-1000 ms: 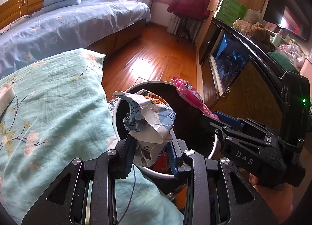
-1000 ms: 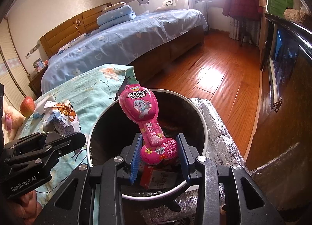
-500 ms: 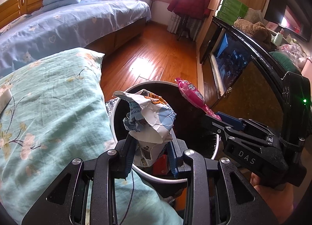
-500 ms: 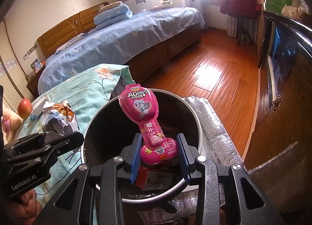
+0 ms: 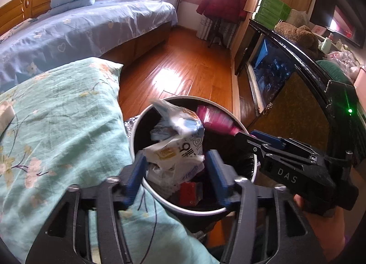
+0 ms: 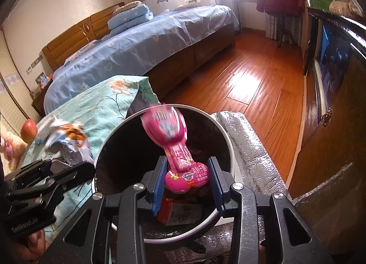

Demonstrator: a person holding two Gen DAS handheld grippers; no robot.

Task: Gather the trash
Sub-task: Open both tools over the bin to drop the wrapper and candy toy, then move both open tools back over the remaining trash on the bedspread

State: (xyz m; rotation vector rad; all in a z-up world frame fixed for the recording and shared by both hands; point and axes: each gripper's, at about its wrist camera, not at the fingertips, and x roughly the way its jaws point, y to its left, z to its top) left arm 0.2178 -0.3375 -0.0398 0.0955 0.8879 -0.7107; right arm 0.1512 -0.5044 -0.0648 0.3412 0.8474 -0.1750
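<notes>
Directly ahead of both grippers sits the round trash bin (image 5: 242, 126), dark inside with a pale rim, and both tools hang over its mouth. The left gripper (image 5: 175, 172) has its blue-padded jaws spread wide; the crumpled white and blue wrapper (image 5: 178, 142) lies blurred between them over the bin opening, with a gap on either side, so the pads are not pressing it. Below it, deeper in the bin, a small red box (image 5: 189, 193) shows among other litter. To the left of this gripper spreads a teal floral cover (image 5: 59, 126), running right up to the bin's rim.

The right gripper (image 6: 187, 184) also has its jaws parted. The pink snack packet (image 6: 176, 149) stands between them, its bulbous lower end near the left pad and clear of the right one, its upper end blurred and leaning away over the bin's (image 6: 228, 140) dark interior. Beneath it in the bin lies a red carton (image 6: 178, 213). Off to the right of this gripper, a silver foil sheet (image 6: 249, 149) lies beside the bin on the wooden floor (image 6: 263, 90). Far to its left, an apple (image 6: 28, 128) rests on the teal cover.
</notes>
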